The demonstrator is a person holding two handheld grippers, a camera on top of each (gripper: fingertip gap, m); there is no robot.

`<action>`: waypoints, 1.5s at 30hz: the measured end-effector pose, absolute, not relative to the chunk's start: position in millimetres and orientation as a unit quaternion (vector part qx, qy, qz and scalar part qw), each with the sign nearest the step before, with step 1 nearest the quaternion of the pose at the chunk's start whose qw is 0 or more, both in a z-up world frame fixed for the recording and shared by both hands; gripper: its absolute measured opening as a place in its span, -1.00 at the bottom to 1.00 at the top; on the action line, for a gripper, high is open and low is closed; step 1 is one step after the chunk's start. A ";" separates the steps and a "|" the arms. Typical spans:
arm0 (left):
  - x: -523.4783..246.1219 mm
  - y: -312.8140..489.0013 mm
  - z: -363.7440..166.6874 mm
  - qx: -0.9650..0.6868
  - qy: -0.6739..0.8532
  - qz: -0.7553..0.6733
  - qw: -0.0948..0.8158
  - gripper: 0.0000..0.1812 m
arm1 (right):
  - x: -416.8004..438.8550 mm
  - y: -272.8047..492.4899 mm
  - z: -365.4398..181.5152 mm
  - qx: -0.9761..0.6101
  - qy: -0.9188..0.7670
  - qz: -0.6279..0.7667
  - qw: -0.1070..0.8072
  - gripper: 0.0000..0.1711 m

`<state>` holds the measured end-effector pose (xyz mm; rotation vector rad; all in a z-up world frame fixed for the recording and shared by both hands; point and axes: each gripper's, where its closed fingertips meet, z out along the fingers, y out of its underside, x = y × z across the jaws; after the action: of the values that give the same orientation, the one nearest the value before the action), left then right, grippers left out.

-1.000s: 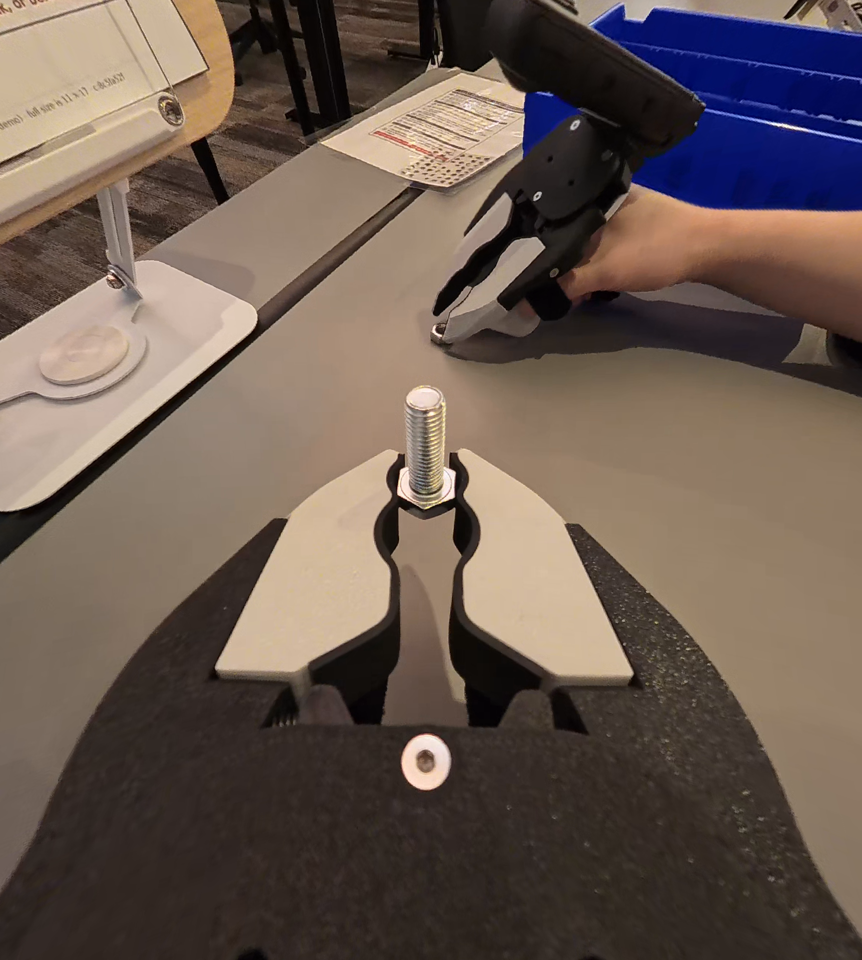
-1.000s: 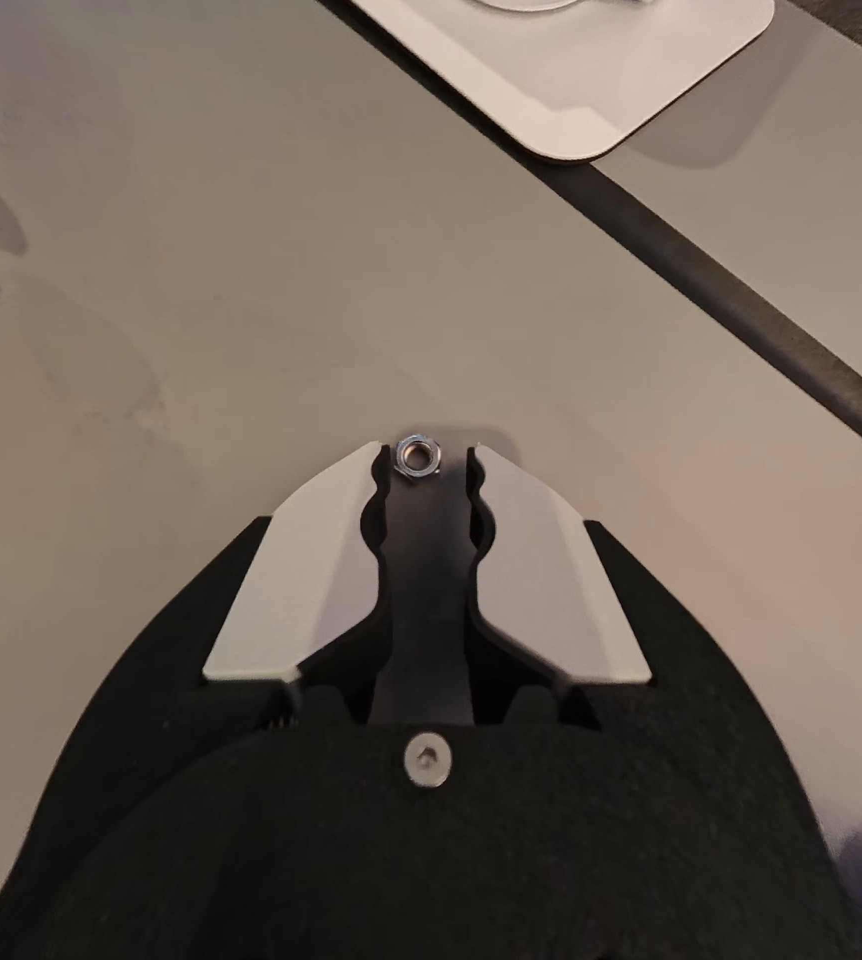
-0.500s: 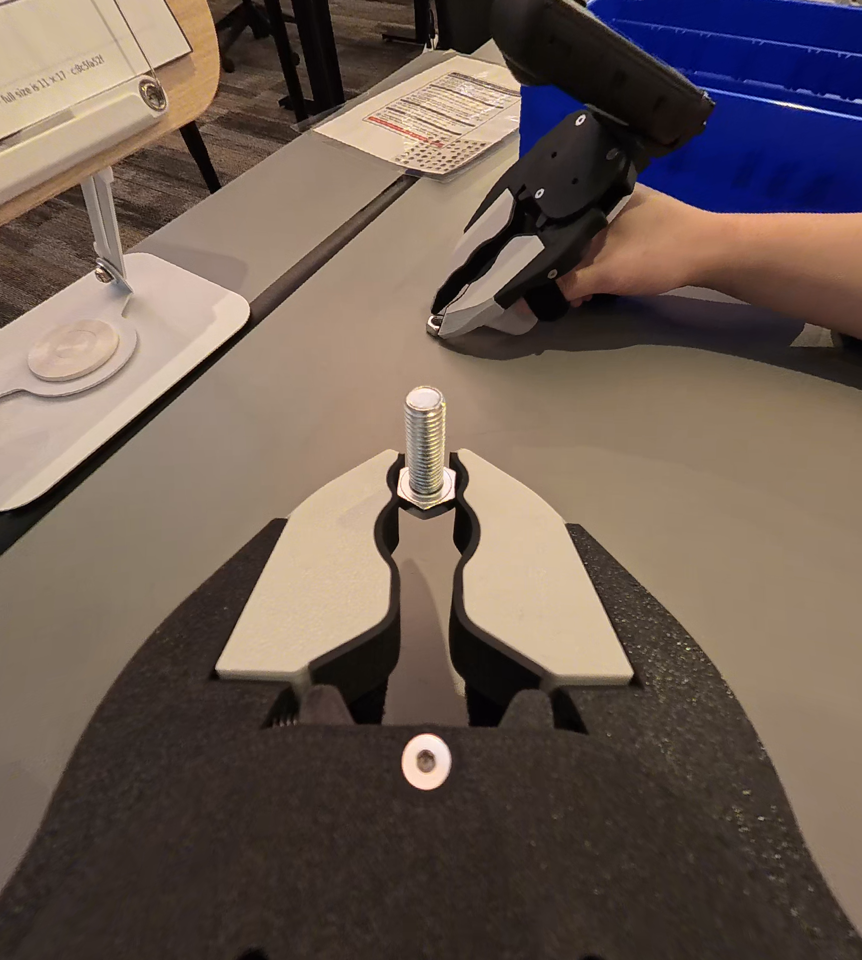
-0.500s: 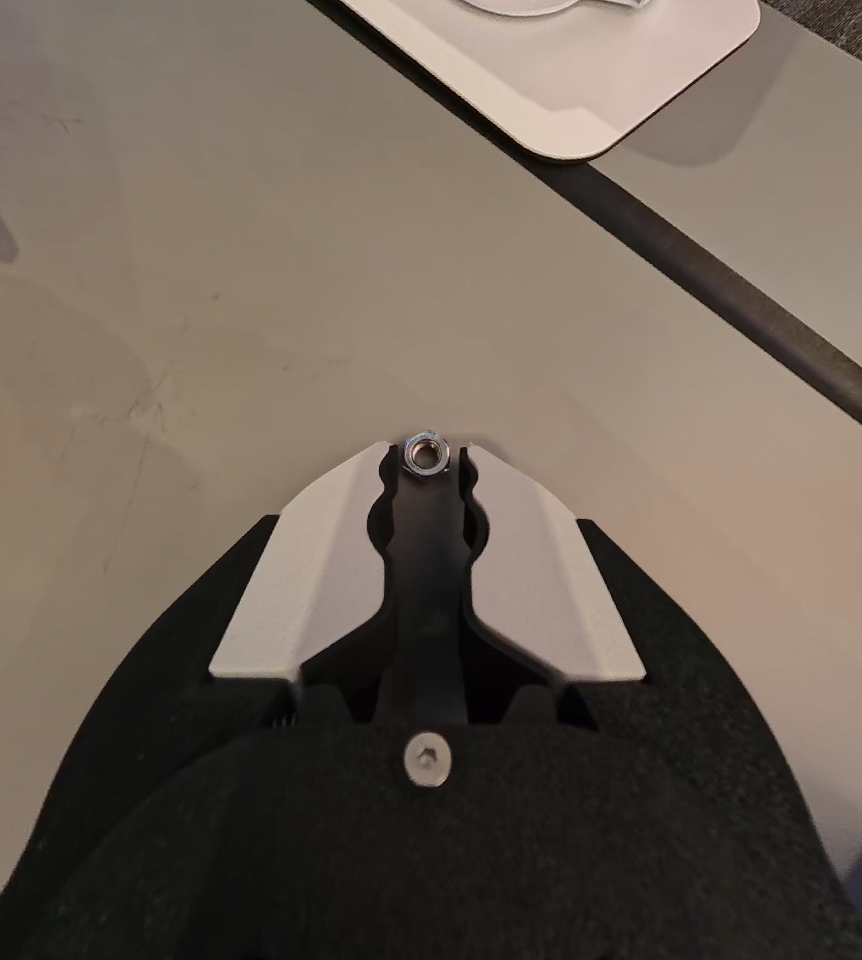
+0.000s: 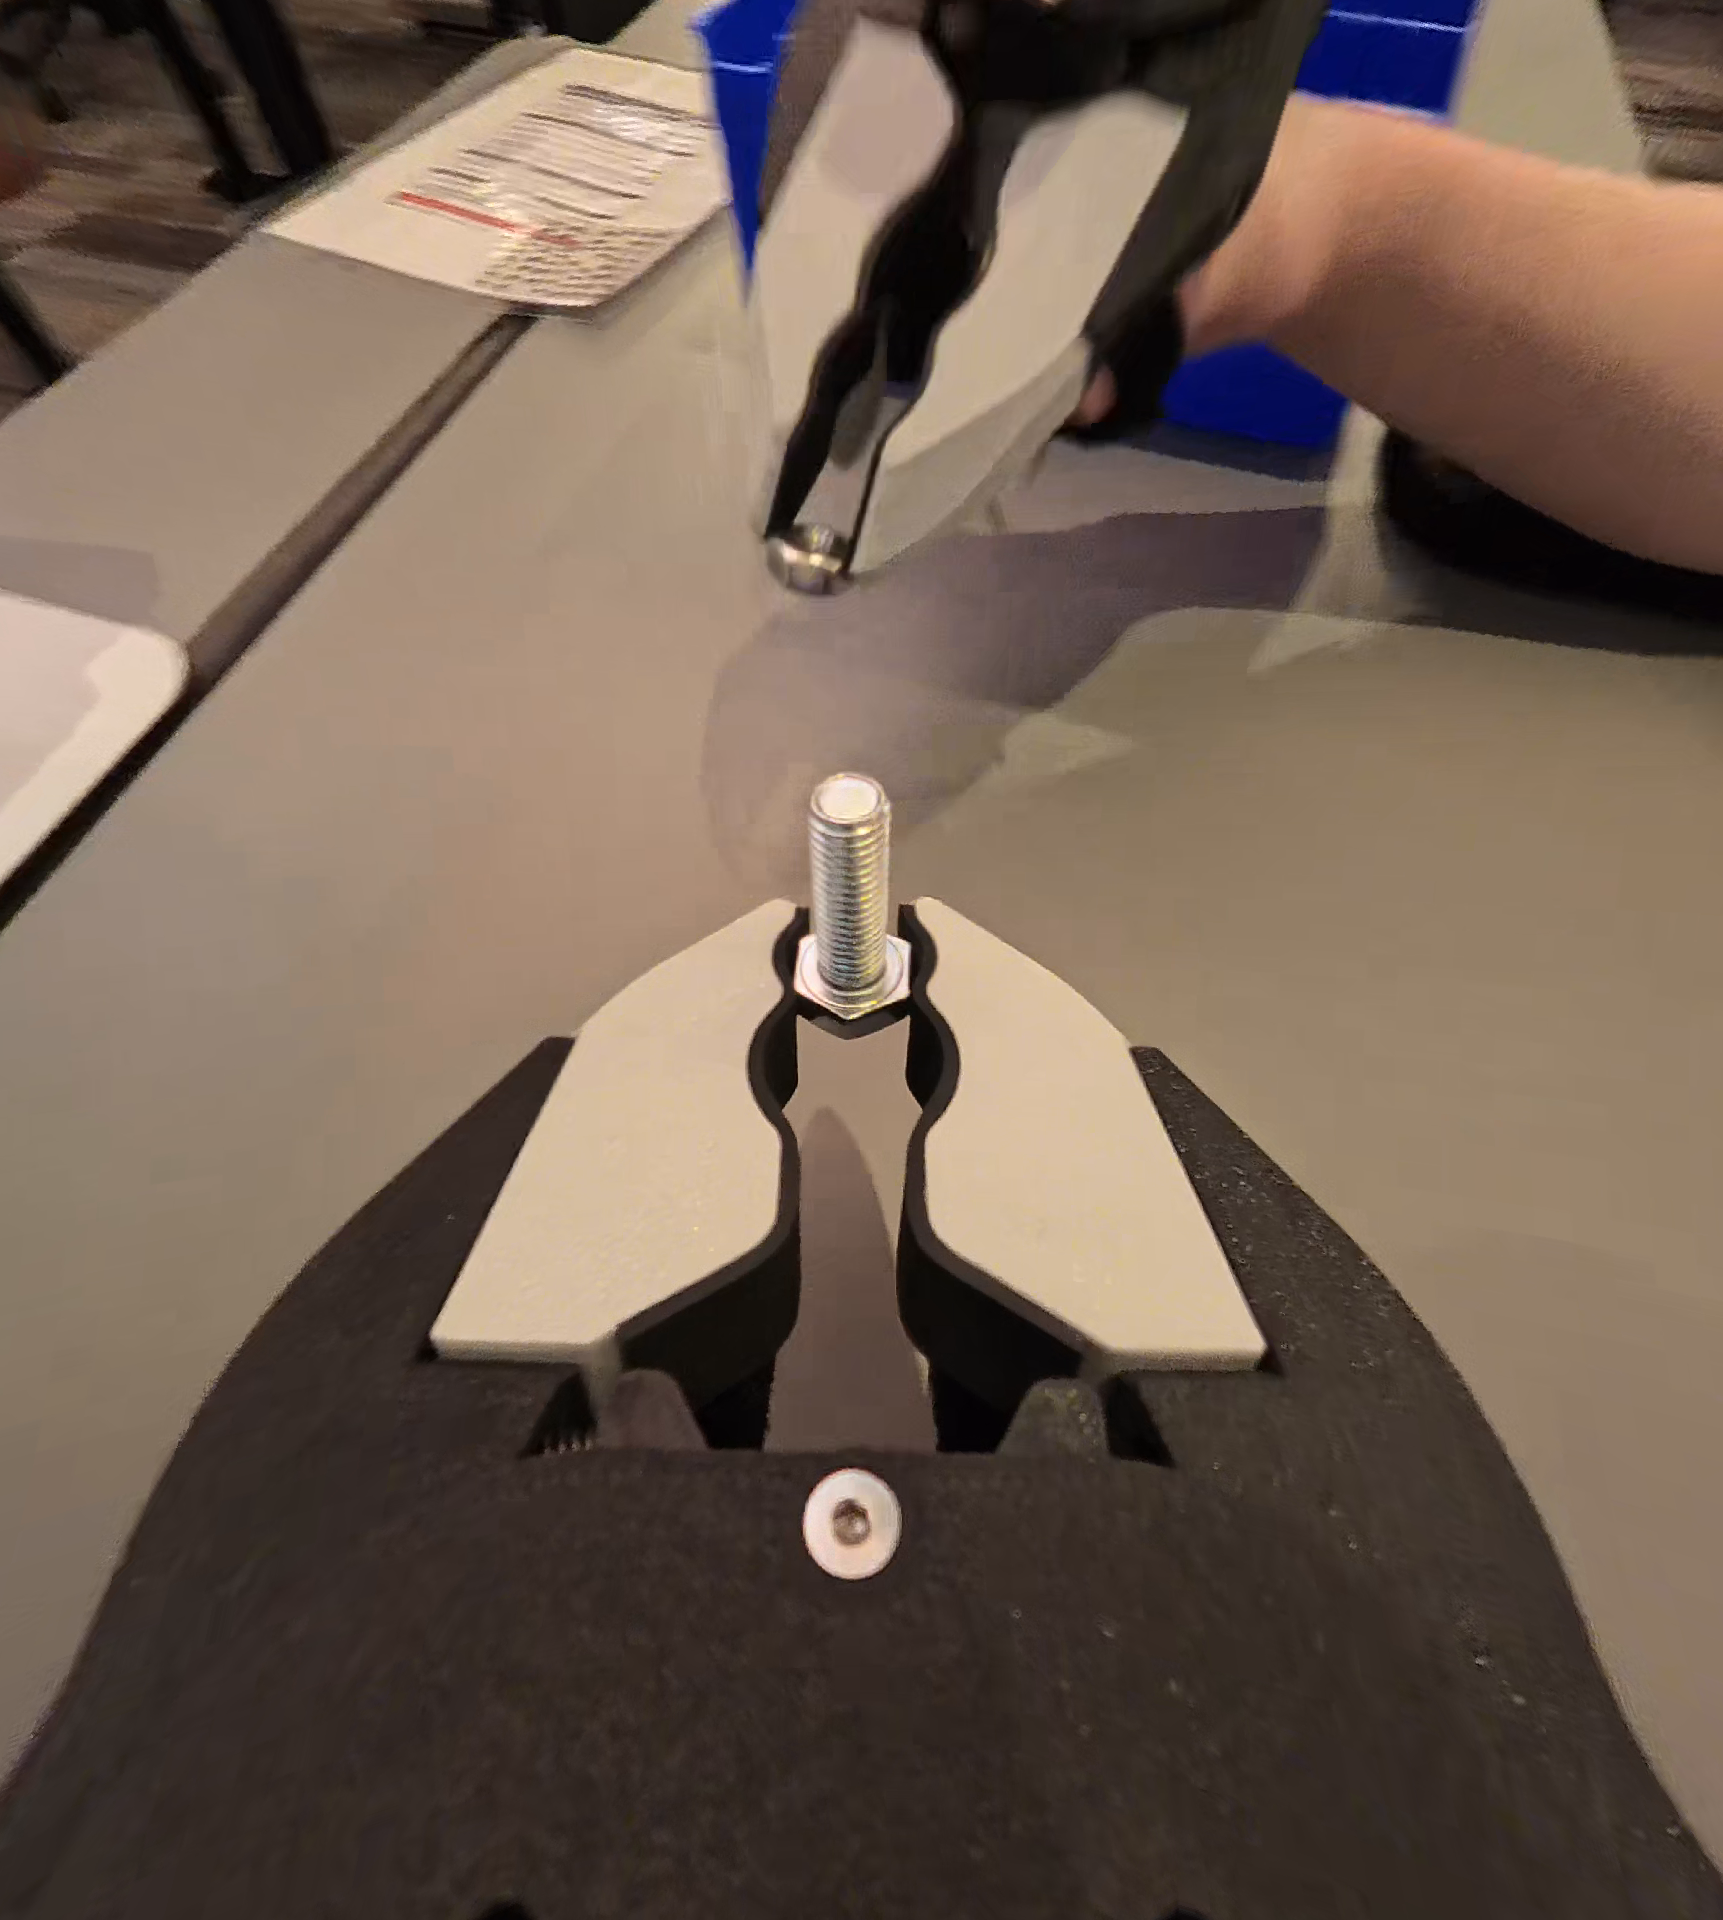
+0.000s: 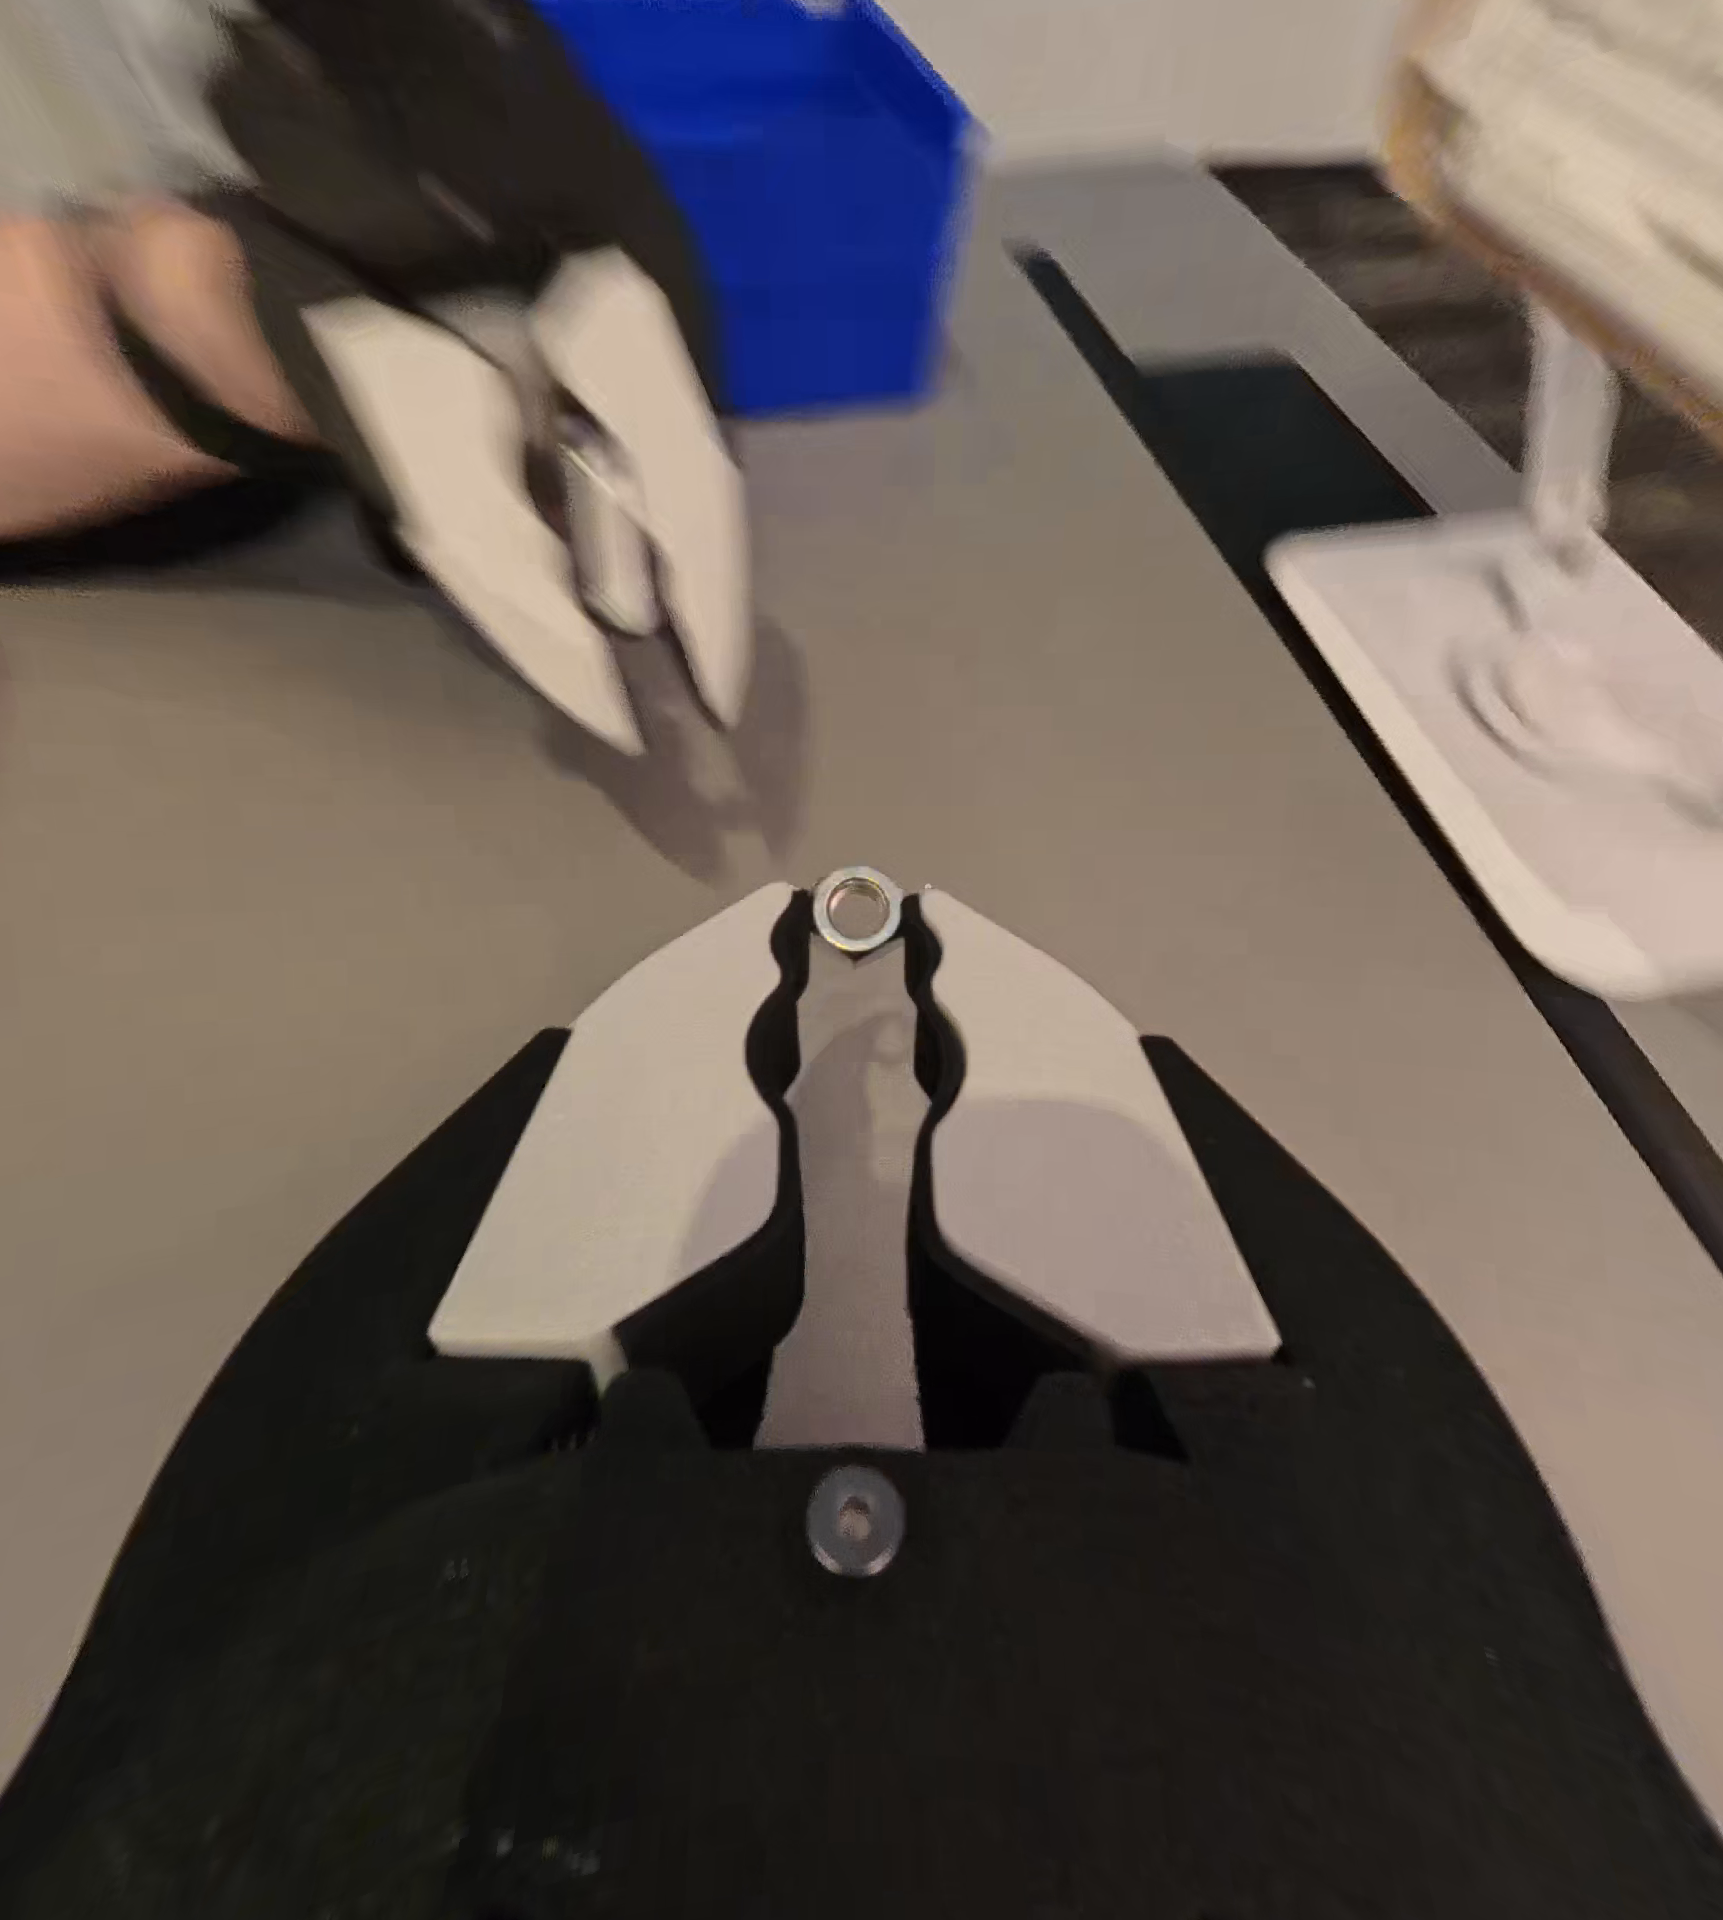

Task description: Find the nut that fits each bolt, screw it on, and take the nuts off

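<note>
My left gripper [image 5: 849,920] is shut on the hex head of a silver bolt [image 5: 844,873], whose thread stands upright above the grey table [image 5: 421,935]. My right gripper [image 6: 857,896] is shut on a small silver hex nut [image 6: 857,922], held at its fingertips above the table. In the left wrist view the right gripper [image 5: 821,535] hangs ahead, tilted down, with the nut [image 5: 807,549] at its tip. In the right wrist view the left gripper [image 6: 675,727] shows blurred at upper left with the bolt [image 6: 613,561] between its fingers. The two grippers face each other, apart.
A blue bin [image 5: 1252,395] stands at the back, behind the person's arm [image 5: 1563,343]. A printed sheet [image 5: 545,218] lies at the far left. A white stand base [image 6: 1563,748] sits on the neighbouring table across a dark gap [image 5: 337,488]. The gap from one gripper's tips to the other's is roughly 8 cm.
My right gripper has lifted the nut off the table and swung round to face the left gripper. The left gripper, still holding the bolt, has turned slightly towards it.
</note>
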<state>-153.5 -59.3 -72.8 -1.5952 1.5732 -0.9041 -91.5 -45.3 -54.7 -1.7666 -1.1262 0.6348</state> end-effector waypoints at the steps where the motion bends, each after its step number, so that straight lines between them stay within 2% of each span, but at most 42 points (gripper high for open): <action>1: -150.0 -68.1 -74.0 -0.604 0.622 -0.357 0.349 -0.83 | -103.9 -62.8 -38.2 -0.694 -0.480 0.282 0.456 -0.81; 7: -134.5 -115.8 -79.4 -0.538 0.689 -0.369 0.317 -0.83 | -139.8 -121.5 6.1 -0.647 -0.556 0.311 0.419 -0.81; 13: -131.3 -141.0 -81.6 -0.498 0.726 -0.364 0.302 -0.83 | -148.6 -142.7 -19.0 -0.635 -0.620 0.284 0.362 -0.80; 25: -136.2 -162.0 -84.9 -0.450 0.768 -0.355 0.284 -0.83 | -153.1 -162.9 -27.3 -0.600 -0.662 0.303 0.331 -0.80; 45: -139.3 -165.4 -81.2 -0.439 0.773 -0.362 0.282 -0.83 | -159.1 -160.8 -25.8 -0.591 -0.670 0.278 0.353 -0.80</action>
<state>-139.3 -165.4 -81.2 -1.1768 2.0699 -0.9695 -159.1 -160.8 -25.8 -1.5280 -1.7334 0.7178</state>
